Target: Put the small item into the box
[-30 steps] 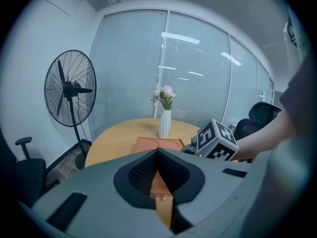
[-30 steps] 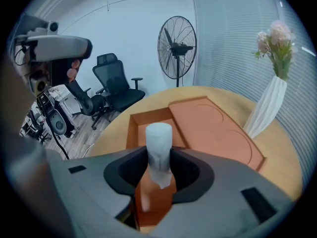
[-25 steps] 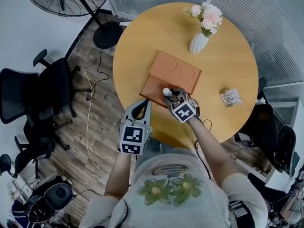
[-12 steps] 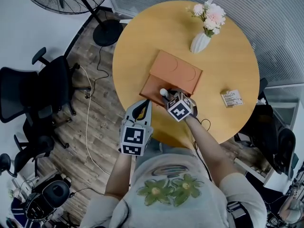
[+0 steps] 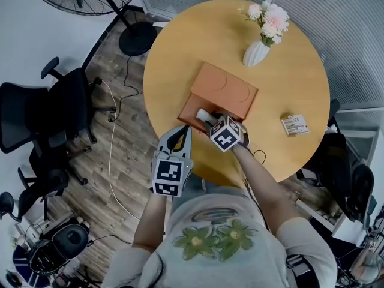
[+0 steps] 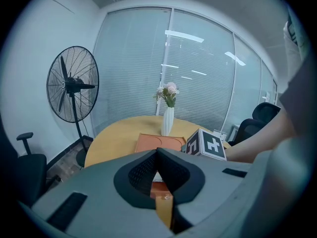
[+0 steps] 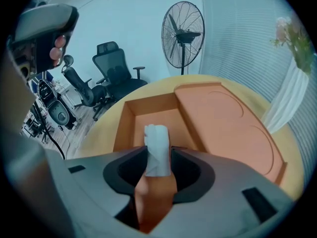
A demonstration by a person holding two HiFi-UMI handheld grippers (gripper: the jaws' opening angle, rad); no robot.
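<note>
I find the round table (image 5: 180, 53) bearing the orange box (image 5: 225, 89). My left gripper (image 5: 178, 135) hangs short of the box, closed and empty. My right gripper (image 5: 209, 120) stands over the box's open compartment, jaws spread, with the small white wrapped item (image 7: 157, 145) between them.

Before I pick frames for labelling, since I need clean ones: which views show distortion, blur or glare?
Head view: sharp and evenly lit, though the wide lens bows the scene round the table. Left gripper view: strong fisheye with dark corners, and ceiling lights reflected in the glass wall. Right gripper view: same fisheye; the white item is fairly sharp, the vase at the edge soft and stretched.
</note>
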